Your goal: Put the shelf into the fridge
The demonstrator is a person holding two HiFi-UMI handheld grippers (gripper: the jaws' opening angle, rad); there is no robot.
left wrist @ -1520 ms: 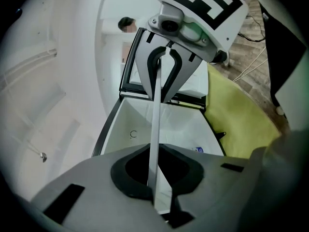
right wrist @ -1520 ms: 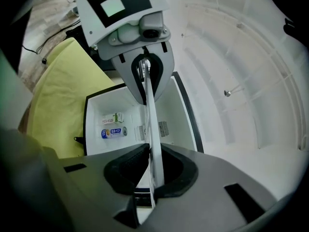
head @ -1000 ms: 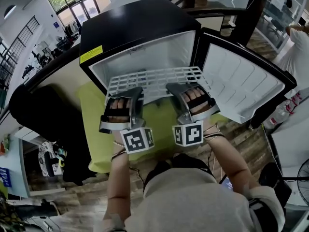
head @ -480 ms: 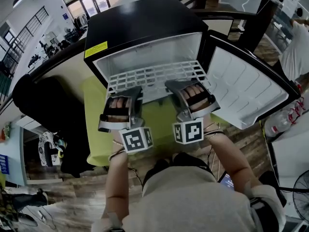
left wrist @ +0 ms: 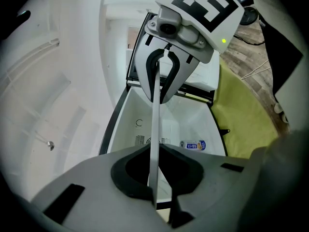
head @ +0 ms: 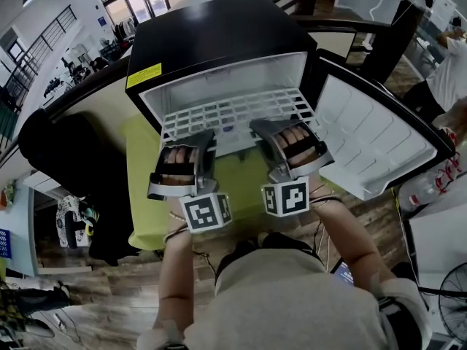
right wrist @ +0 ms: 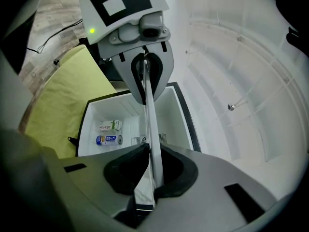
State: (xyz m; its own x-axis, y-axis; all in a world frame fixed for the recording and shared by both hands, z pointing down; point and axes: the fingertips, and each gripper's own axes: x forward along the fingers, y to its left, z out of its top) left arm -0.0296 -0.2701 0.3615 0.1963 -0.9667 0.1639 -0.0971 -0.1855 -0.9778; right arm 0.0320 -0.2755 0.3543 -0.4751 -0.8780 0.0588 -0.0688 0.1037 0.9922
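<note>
The left gripper (head: 187, 140) and the right gripper (head: 280, 131) each have jaws clamped on the near edge of the white shelf (head: 233, 112). It lies flat, long side across the open fridge (head: 211, 35) mouth — straight ahead, partly in.

A white wire shelf (head: 233, 111) is held by its near edge, with the left gripper (head: 191, 138) and right gripper (head: 271, 128) set side by side. Its far part is seen in the mouth of the black fridge (head: 211, 35), whose door (head: 372, 137) is swung right. A green mat (head: 146, 188) is spread beneath.
</note>
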